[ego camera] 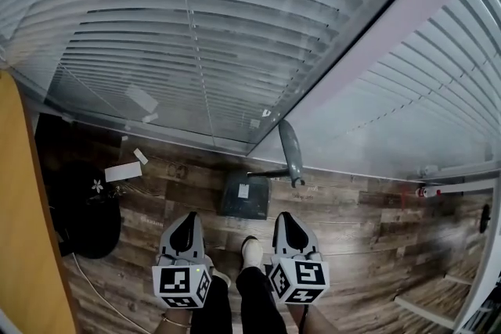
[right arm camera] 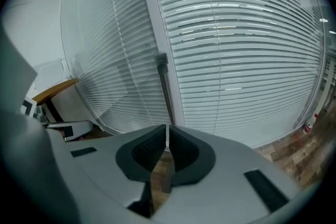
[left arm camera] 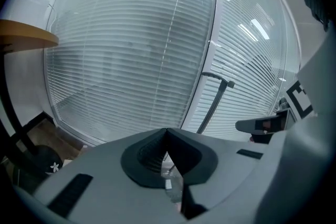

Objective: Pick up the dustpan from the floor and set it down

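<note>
Where slatted blinds [ego camera: 196, 35] meet wood-grain floor [ego camera: 368, 238], a squarish grey dustpan [ego camera: 244, 195] sits.

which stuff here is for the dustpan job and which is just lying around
For the job: dark grey dustpan with long handle; left gripper; right gripper, both shut, empty.
Lying about: white paper slip; black bag with white flower.

Head view steeply down at floor [ego camera: 368, 224]; L/R gripper views low, toward same blinds [ego camera: 196, 51].
</note>
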Action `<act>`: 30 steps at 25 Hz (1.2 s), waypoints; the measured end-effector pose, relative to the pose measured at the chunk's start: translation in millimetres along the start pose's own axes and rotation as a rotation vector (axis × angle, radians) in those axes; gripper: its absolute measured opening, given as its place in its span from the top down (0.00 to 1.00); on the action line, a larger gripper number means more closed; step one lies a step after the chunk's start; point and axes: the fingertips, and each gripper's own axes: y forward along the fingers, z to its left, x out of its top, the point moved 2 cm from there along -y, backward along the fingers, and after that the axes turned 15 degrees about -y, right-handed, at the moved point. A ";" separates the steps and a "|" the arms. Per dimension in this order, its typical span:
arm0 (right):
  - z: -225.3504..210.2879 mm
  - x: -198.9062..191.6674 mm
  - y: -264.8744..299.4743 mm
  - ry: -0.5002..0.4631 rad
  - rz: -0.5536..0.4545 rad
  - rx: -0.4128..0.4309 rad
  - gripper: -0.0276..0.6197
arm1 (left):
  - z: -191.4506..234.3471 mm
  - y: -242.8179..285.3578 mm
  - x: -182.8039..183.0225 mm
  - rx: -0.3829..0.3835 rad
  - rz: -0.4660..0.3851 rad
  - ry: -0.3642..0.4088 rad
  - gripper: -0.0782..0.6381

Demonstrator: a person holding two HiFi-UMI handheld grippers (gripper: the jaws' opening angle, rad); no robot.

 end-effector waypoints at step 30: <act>-10.8 29.8 41.6 -0.018 -0.031 0.028 0.65 | 23.4 0.6 -5.8 0.077 -0.010 -0.036 0.87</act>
